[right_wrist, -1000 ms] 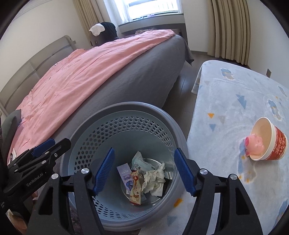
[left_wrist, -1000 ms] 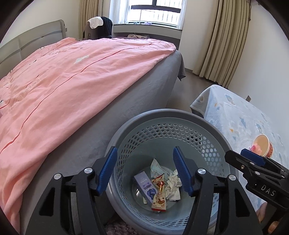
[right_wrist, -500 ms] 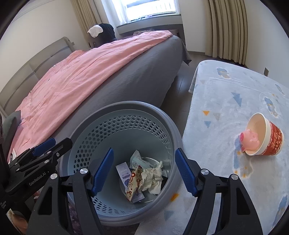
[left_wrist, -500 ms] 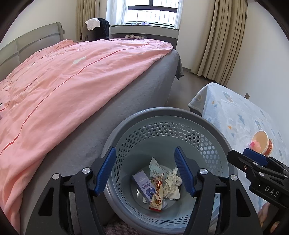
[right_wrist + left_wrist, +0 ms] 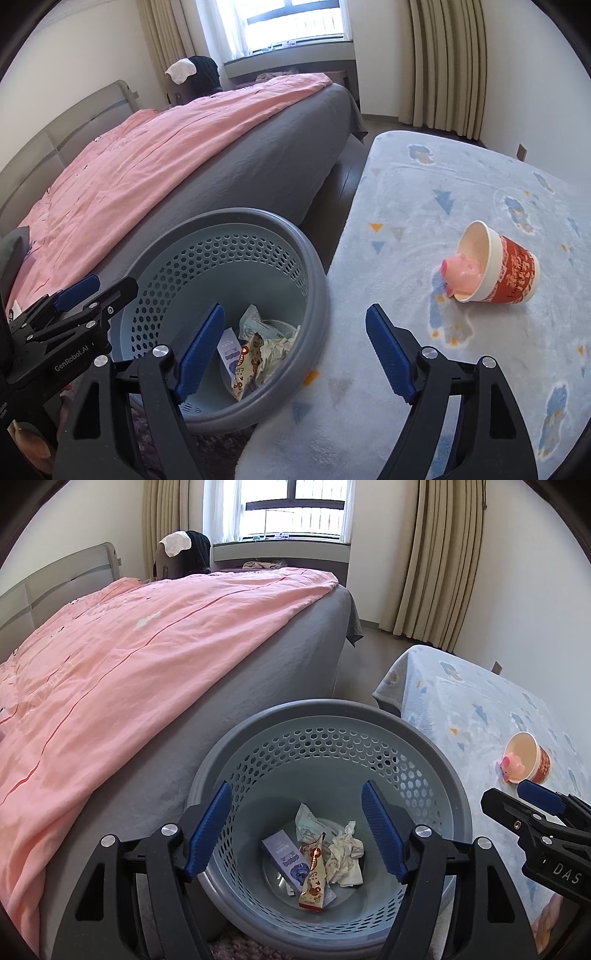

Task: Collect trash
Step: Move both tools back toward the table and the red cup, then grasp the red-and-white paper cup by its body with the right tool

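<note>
1. Since a second ago both claws have been spreading. The left claw (image 5: 297, 827) now hangs wide over the grey perforated basket (image 5: 439, 753) with nothing between its blue pads. The right claw (image 5: 295, 345) has slid from above the basket toward the 3 o'clock side; it is spread and empty, straddling the basket rim and the edge of the pale blue rug (image 5: 424, 184).
2. The trash lies on the basket floor: a small purple-and-white box (image 5: 286, 858), a red-and-white snack wrapper (image 5: 314, 878), crumpled white tissue (image 5: 345, 853) and a pale packet (image 5: 308, 821).
3. A red paper cup (image 5: 511, 269) lies tipped on the rug at 2 o'clock in the right view, a pink pig toy (image 5: 460, 271) at its mouth.
4. The basket stands against a bed (image 5: 295, 657) with a grey sheet and a pink duvet (image 5: 129, 672); beyond are beige curtains (image 5: 436, 554) and a window (image 5: 295, 506).
5. Readable writing: "DAS" on the right claw's body, "GenRobot.AI" on the left's. The cup's print is too small to read.
</note>
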Motion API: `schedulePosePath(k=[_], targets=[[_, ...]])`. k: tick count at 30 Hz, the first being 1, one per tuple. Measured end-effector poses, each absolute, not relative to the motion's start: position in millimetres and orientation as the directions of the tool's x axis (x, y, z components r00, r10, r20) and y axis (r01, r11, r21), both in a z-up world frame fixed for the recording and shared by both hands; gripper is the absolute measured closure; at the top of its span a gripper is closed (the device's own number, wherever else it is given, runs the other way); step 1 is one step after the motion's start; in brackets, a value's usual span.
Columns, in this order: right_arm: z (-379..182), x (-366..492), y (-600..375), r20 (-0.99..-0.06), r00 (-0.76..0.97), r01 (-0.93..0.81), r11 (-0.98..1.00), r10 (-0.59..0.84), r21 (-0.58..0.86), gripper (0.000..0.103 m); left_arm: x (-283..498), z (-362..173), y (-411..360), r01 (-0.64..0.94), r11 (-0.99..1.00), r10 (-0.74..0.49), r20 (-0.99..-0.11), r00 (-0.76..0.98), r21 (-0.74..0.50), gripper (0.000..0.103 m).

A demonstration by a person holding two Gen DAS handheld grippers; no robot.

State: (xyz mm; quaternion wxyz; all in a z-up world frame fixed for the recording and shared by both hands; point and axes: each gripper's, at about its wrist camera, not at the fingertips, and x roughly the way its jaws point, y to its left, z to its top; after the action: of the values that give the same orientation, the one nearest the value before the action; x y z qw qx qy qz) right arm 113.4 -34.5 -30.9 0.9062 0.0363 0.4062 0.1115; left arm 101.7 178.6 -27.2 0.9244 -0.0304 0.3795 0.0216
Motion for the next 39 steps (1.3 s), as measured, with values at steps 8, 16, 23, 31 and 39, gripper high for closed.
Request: schedulePosePath(k=[8, 16, 23, 31, 39], targets=[[-25, 99, -69, -0.718, 0.674, -0.106, 0.985, 0.171, 0.136, 0.017, 98, -20, 159, -0.035, 0.998, -0.014, -0.682, 0.731, -0.058, 0.032], [-29, 91, -133, -0.731, 0.676, 0.041, 0.985, 0.095, 0.166, 0.014, 97, -17, 117, 0.025, 0.999, -0.045, -0.675, 0.737, -0.040, 0.032], [-35, 106, -180, -0.763, 0.645, 0.185, 0.960, 0.041, 0.208, 0.014, 96, -15, 86, 0.066, 0.997, -0.068, -0.671, 0.739, -0.029, 0.032], [-39, 135, -208, -0.772, 0.635, 0.299, 0.915, 0.022, 0.272, 0.014, 97, -16, 69, 0.107, 0.994, -0.084, -0.671, 0.737, -0.006, 0.032], [-50, 156, -249, -0.782, 0.609, 0.412, 0.896, -0.133, 0.167, 0.015, 98, -17, 74, 0.110, 0.994, -0.097, -0.675, 0.732, -0.023, 0.032]])
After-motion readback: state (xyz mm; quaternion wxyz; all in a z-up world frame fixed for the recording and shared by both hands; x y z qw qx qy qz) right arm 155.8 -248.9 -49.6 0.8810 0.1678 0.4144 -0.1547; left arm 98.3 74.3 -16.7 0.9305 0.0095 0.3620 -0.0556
